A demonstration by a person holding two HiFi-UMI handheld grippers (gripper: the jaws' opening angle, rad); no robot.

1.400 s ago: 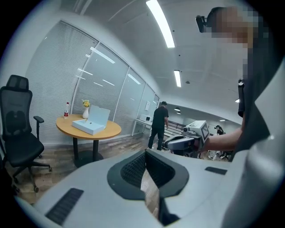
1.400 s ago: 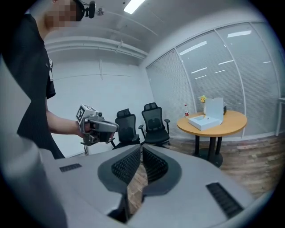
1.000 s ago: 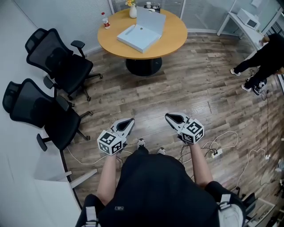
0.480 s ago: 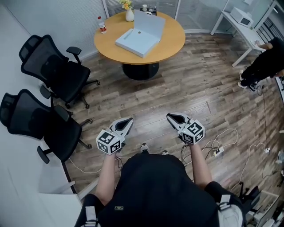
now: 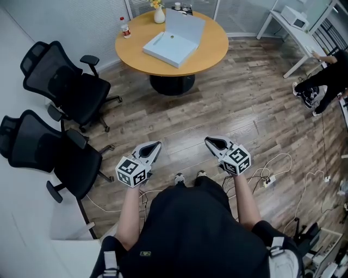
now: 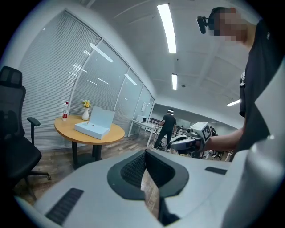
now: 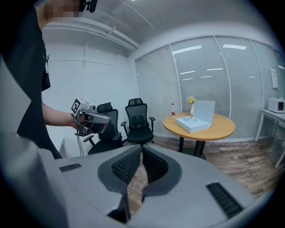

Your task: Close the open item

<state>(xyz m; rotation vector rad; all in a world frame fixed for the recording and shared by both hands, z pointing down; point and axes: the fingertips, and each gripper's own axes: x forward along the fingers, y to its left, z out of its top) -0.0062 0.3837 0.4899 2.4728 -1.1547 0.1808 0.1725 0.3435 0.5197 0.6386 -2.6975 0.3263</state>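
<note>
head view: left gripper (image 5: 155,146) and right gripper (image 5: 211,142) are low over the wood-plank floor (image 5: 244,103), well apart from the table (image 5: 209,51). both are grey plastic, each with one cube of black-and-white square markers. the table is round, with an orange wood top and a black pedestal. the box (image 5: 168,48) is flat and pale blue, sitting mid-table with its lid standing up, so open. near it i see one red-capped bottle (image 5: 126,27), label too small to read, and one white vase (image 5: 159,15) with yellow flowers. two black mesh chairs (image 5: 68,81) at left. white cables (image 5: 269,176) near the right gripper. a second person (image 5: 326,81) at the right edge.

left gripper view: ribbed dark pads clenched together, nothing between them. box far ahead on the table.

right gripper view: pads pressed together too, empty. box ahead on the table, lid up, beside the two chairs.
</note>
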